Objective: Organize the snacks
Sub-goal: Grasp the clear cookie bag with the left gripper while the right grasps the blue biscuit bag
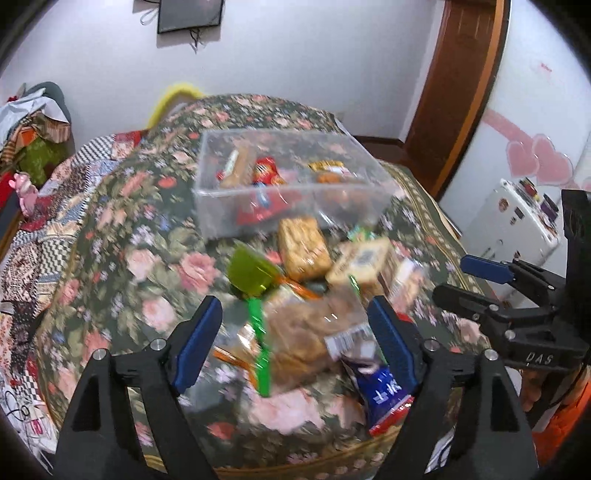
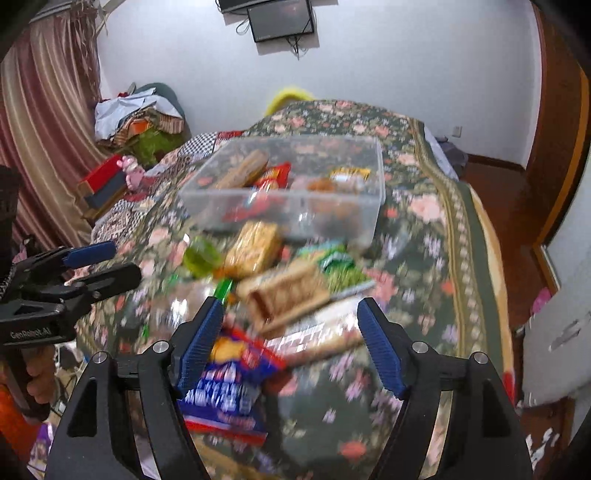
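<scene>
Clear bin (image 1: 295,206) on floral cloth (image 1: 122,236) holds red packet (image 1: 266,171), tan bar, yellow-orange packs. Loose snack pile (image 1: 306,251) just before bin; green scoop (image 1: 251,271) handle points toward camera. Left gripper (image 1: 295,332), right gripper (image 2: 288,332) both spread, pinching nothing. Only right view shows curtain (image 2: 44,122); only left view, white fridge (image 1: 517,218).

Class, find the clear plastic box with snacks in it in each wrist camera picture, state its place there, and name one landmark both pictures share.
Left wrist view: the clear plastic box sits above centre, beyond the loose snacks, on the floral cloth.
Right wrist view: the box is again above centre, slightly left of the middle.
Shared landmark: the dark screen on the wall, at the top edge.
</scene>
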Motion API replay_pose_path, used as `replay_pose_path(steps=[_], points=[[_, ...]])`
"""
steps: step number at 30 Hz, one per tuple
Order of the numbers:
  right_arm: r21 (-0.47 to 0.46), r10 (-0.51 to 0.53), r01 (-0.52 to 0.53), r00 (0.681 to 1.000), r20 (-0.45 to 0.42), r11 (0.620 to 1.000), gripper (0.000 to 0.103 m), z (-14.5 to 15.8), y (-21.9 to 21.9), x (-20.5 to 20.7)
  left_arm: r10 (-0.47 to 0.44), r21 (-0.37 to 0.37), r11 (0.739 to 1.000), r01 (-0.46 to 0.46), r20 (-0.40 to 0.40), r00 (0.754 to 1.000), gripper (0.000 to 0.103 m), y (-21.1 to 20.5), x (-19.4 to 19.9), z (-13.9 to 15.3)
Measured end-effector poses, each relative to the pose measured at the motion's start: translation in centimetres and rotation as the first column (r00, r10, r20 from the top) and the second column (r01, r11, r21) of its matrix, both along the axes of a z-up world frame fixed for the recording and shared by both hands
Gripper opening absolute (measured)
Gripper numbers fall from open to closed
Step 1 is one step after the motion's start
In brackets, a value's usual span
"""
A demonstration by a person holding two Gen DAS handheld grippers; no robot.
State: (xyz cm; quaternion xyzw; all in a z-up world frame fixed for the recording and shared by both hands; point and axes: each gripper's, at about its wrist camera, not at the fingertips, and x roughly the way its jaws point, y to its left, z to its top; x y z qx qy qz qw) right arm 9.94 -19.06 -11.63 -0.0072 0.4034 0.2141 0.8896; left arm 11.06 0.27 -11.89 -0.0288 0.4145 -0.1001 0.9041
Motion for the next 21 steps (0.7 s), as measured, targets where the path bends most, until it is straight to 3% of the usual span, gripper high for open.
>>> replay_pose_path(steps=[4,8,15,18,21], points=[[0.009,-0.007,0.008,1.0,-0.029,1.0,0.072,-1.0,-0.5,-0.4,-0.021,0.01,1.0,0.021,-0.016,1.0,0.091,-1.6,0.0,-1.3],[0.009,-0.012,0.012,0.999,-0.044,1.0,0.072,-1.6,-0.8,-0.9,0.005,0.029,1.0,-0.003,-0.061,0.998,0.091,-2.0,0.8,-3.3],[-0.008,0.009,-0.009,0.998,-0.054,1.0,0.072,-2.3,0.0,-1.8,0.043,-0.015,0.999,-0.045,-0.115,0.992,0.091,-0.8,1.3,-6.3],[-0.014,0.017,-0.018,0.998,-0.067,1.0,0.072,-2.8,0.3,-2.0,0.044,-0.019,0.999,-0.046,-0.094,0.995,0.089,-0.6,1.3,-6.3],[-0.015,0.026,-0.027,0.996,-0.081,1.0,0.072,-3.1,0.7,-2.1,0.04,-0.019,0.999,-0.042,-0.078,0.996,0.08,-0.5,1.0,-6.3]])
